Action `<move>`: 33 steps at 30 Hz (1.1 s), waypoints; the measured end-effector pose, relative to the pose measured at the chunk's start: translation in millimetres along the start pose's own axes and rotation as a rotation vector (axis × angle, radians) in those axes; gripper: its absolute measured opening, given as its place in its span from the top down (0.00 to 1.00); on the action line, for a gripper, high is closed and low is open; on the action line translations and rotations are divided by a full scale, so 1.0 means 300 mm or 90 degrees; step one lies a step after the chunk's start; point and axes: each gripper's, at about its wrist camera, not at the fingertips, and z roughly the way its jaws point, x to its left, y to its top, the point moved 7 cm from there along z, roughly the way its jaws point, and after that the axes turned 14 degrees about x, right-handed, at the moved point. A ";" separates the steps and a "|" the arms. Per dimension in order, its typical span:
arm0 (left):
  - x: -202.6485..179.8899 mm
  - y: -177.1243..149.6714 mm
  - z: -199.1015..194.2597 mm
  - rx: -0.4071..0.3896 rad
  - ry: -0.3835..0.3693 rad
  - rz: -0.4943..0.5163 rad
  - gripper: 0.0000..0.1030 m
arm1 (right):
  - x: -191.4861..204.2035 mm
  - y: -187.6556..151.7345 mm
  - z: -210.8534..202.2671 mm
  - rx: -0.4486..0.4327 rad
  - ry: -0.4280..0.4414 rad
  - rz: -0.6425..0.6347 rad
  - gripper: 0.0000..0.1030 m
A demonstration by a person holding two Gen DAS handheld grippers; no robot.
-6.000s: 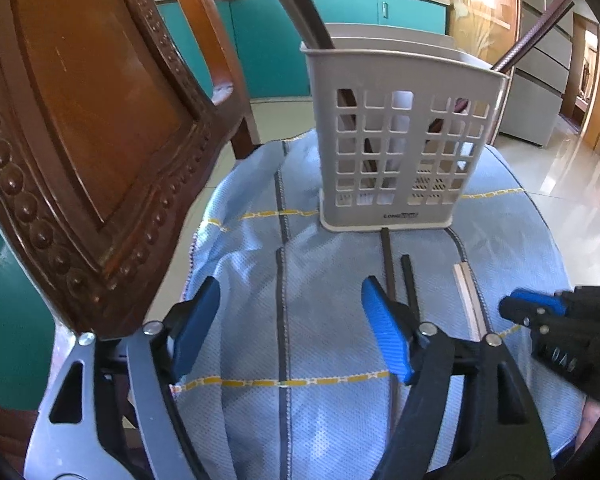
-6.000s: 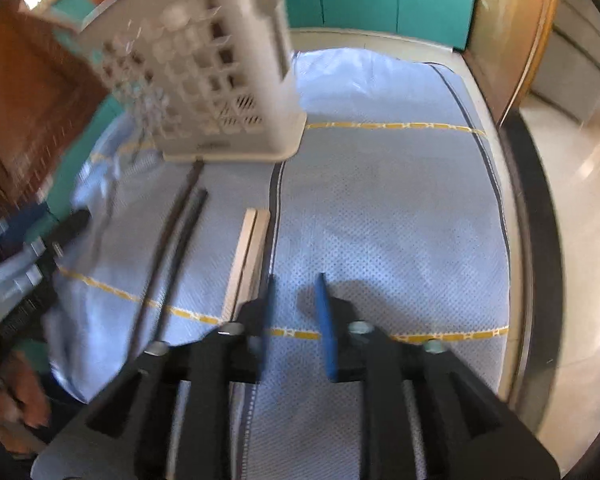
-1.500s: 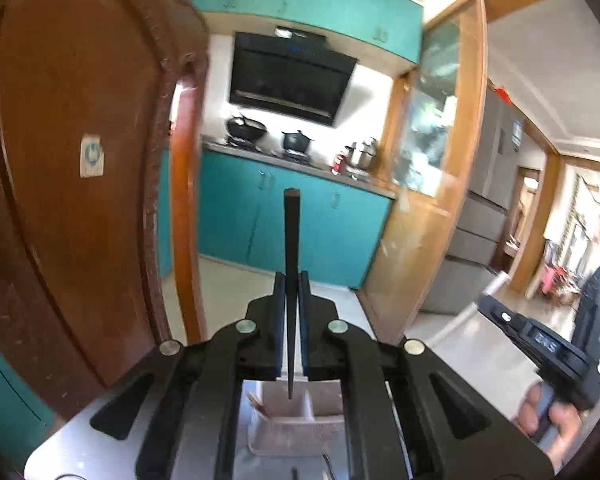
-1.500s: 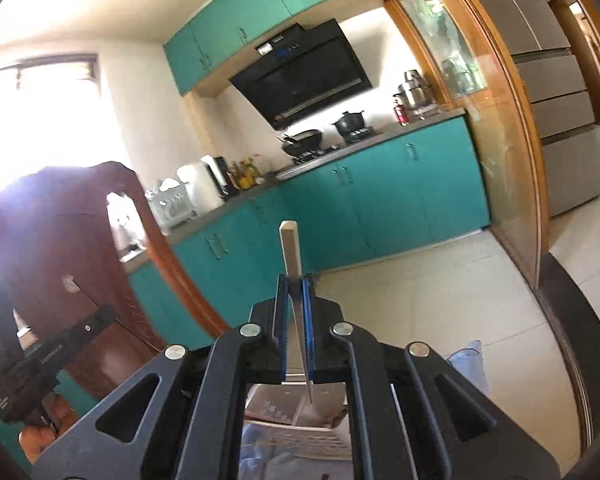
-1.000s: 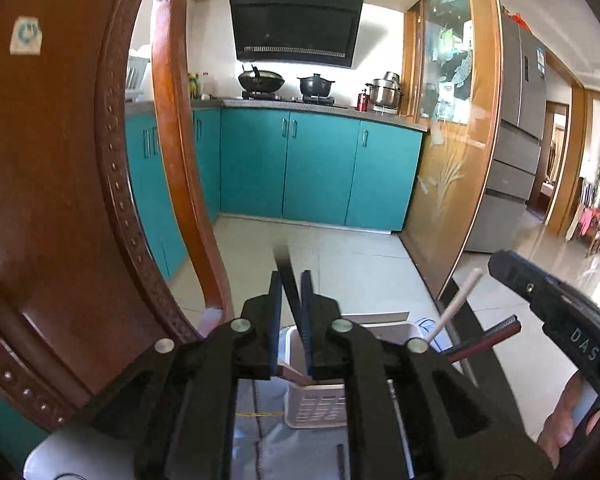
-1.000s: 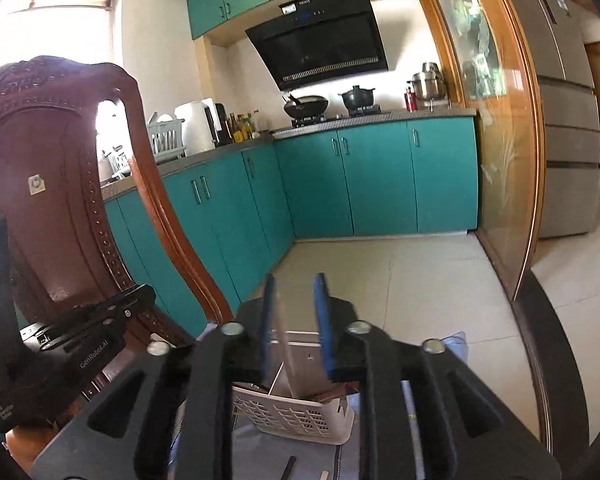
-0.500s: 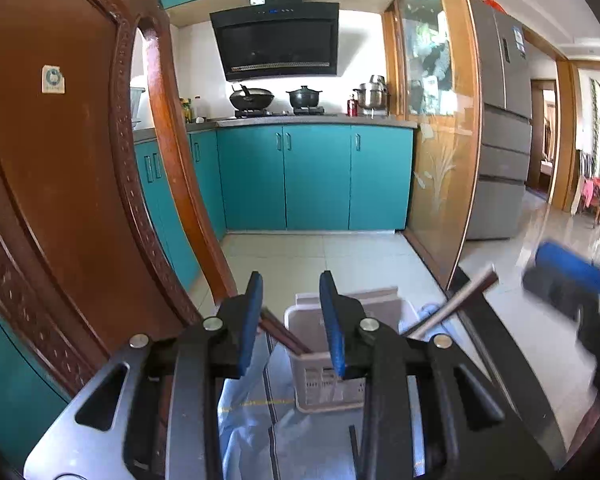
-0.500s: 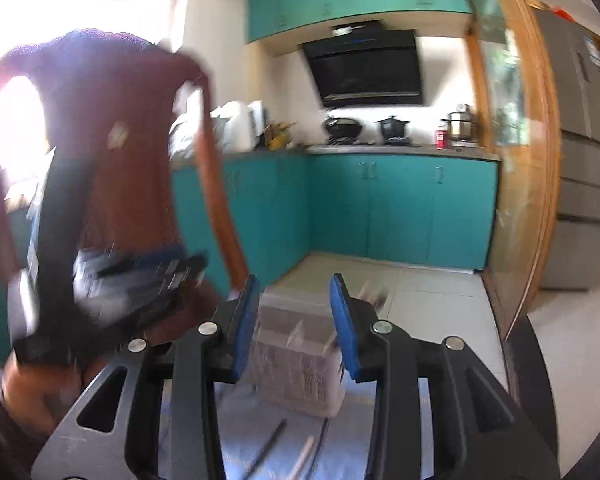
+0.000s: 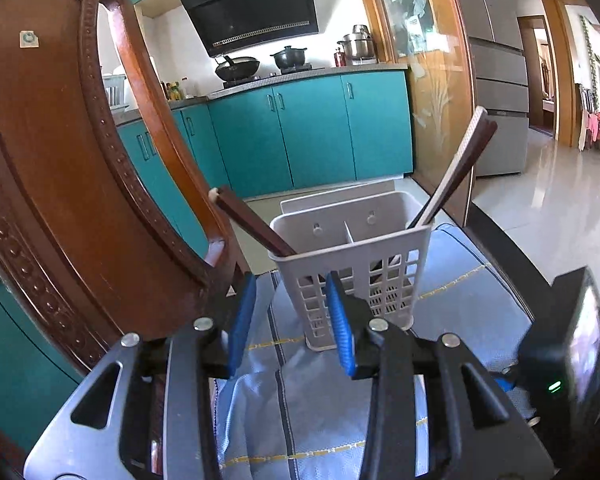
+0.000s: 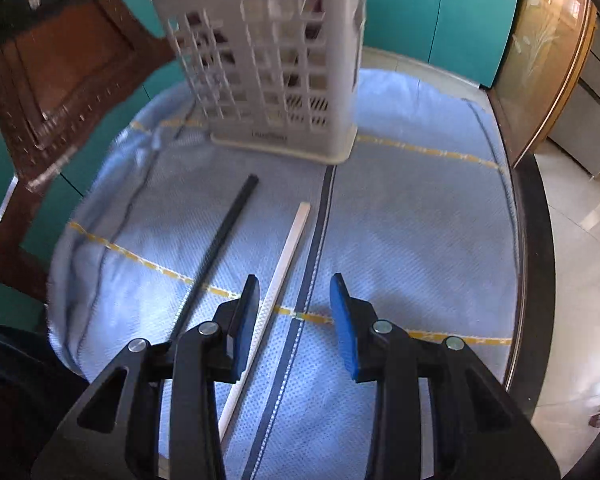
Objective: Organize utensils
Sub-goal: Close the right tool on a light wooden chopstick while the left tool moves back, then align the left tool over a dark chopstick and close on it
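Observation:
A grey slotted utensil basket (image 9: pixel 352 264) stands on the blue cloth (image 9: pixel 452 292). Dark chopsticks (image 9: pixel 252 224) lean out of its left compartment, and a dark and a pale one (image 9: pixel 456 172) out of its right. My left gripper (image 9: pixel 291 284) faces the basket from just in front; its jaws are opening with nothing between them. In the right wrist view a black chopstick (image 10: pixel 220 248) and a pale chopstick (image 10: pixel 276 292) lie on the cloth before the basket (image 10: pixel 268 60). My right gripper (image 10: pixel 295 284) hovers open above them, its left finger over the pale one.
A carved wooden chair (image 9: pixel 60 160) stands close on the left of the table. The table's dark rim (image 10: pixel 536 240) curves along the right, with tiled floor beyond. Teal kitchen cabinets (image 9: pixel 312 132) stand behind.
Both grippers let go of their chopsticks over the basket and spread their jaws. Both have sunk; the right has tipped down toward the cloth and its two loose chopsticks.

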 end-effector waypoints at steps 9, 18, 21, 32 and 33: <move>0.013 -0.016 0.034 0.029 -0.004 -0.006 0.61 | -0.022 0.025 0.057 0.009 -0.043 0.012 0.90; 0.001 -0.097 0.142 0.131 -0.079 -0.031 0.55 | -0.188 0.045 0.011 -0.007 -0.002 0.145 0.94; -0.034 -0.151 0.219 0.199 -0.128 -0.040 0.55 | -0.224 0.039 -0.001 -0.007 0.033 0.178 0.94; -0.183 -0.282 0.384 0.324 -0.191 -0.009 0.55 | -0.271 0.057 -0.053 -0.026 0.021 0.195 0.88; -0.187 -0.291 0.398 0.331 -0.192 -0.010 0.55 | -0.276 0.054 -0.054 -0.026 0.021 0.196 0.85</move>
